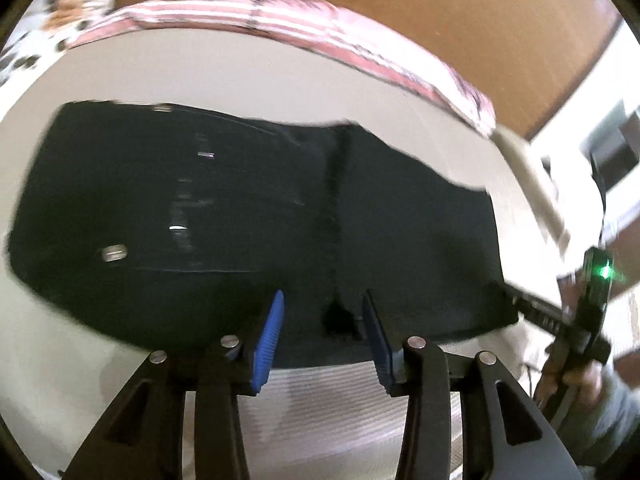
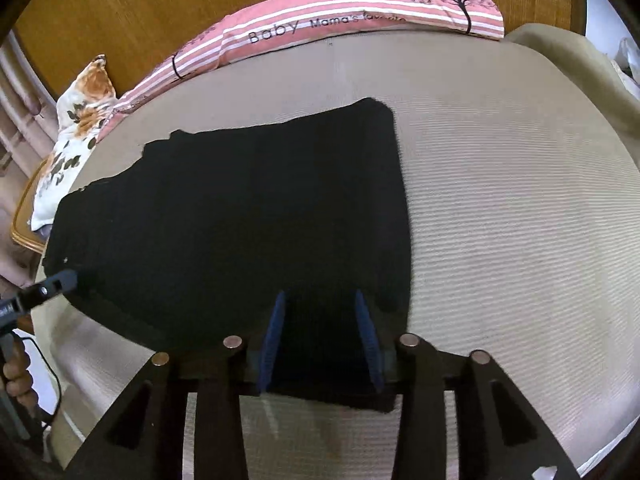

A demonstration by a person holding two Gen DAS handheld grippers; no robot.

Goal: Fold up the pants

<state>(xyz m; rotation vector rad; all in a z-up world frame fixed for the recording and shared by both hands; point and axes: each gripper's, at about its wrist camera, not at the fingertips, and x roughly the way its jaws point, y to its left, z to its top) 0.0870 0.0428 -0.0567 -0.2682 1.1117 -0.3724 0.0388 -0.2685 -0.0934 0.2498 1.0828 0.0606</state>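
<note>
two grippers are hovering over black pants (image 2: 248, 216), which are lying flat on a beige ribbed mattress (image 2: 500, 200). going left to right in the right wrist view: a floral pillow (image 2: 76, 128) is sitting at the far left, a pink striped pillow (image 2: 340, 20) is running along the wooden headboard (image 2: 120, 4), and the pants are covering the left-centre of the mattress. left gripper (image 1: 323, 322) is sitting over the near hem, jaws partly apart, blue pads clear of the fabric. right gripper (image 2: 320, 326) is sitting over the near right corner, jaws partly apart, cloth lying between the pads but not pinched. left wrist view is blurring.
</note>
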